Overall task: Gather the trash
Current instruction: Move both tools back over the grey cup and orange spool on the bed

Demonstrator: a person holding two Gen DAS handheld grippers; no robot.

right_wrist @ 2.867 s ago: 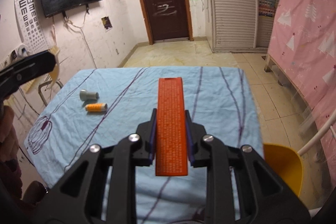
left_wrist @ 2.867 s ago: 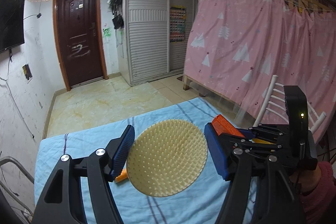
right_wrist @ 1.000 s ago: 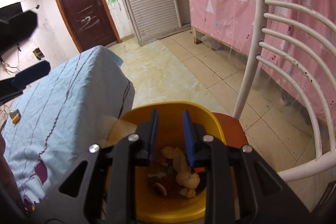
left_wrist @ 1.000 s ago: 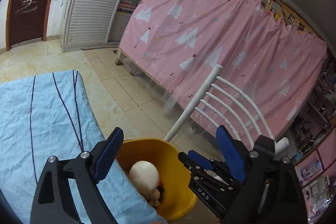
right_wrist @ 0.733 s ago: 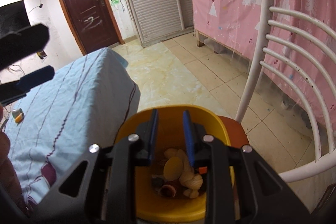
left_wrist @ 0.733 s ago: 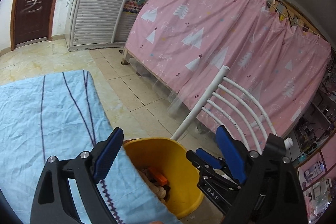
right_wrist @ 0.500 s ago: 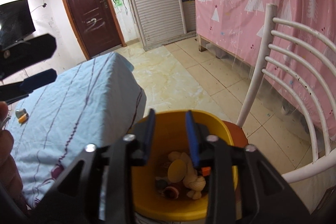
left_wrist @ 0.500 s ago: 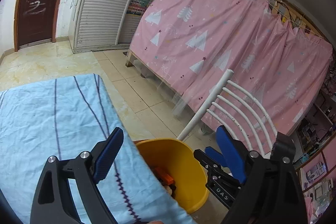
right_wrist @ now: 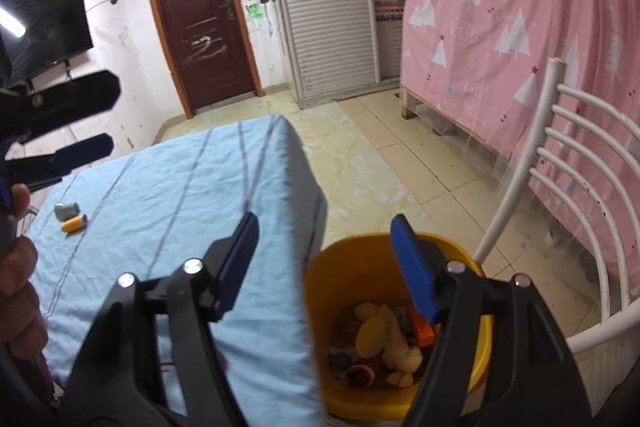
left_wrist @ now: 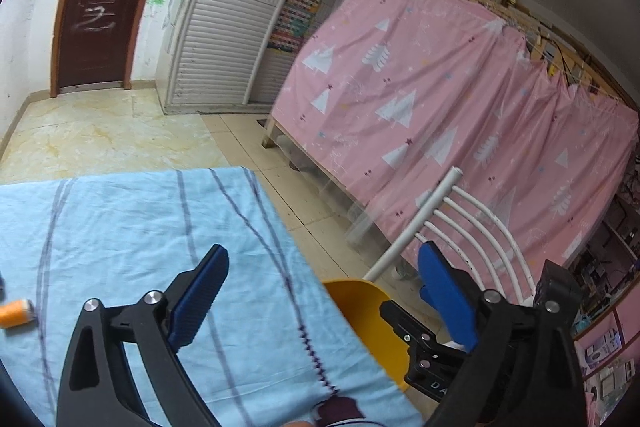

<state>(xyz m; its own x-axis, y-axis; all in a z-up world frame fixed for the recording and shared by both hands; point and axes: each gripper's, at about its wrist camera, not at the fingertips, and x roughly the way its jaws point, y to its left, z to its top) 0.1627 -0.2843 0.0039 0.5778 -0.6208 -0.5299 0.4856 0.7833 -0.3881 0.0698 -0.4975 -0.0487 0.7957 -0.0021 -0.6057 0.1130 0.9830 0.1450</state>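
Both empty. Left hand-held gripper point(left_wrist: 322, 267) spread wide; right hand-held gripper point(right_wrist: 324, 239) jaws just opening. Orange thread spool point(right_wrist: 74, 223) and grey spool point(right_wrist: 66, 210), probably thread too, on desk point(right_wrist: 180, 187) at 9 o'clock: light, stiff, rolls; pinch across barrel. Yellow bin point(right_wrist: 340, 267) at 5 o'clock.

A dark brown panelled wooden door point(right_wrist: 206, 23) stands in a scuffed white wall point(right_wrist: 120, 39), beside a white slatted wardrobe point(right_wrist: 332, 23). Pale marbled floor tiles point(right_wrist: 352, 163) run to a pink tree-printed curtain point(left_wrist: 440, 107). A black wall-mounted television point(right_wrist: 44, 27) hangs left; a white metal chair point(right_wrist: 576, 163) stands right.
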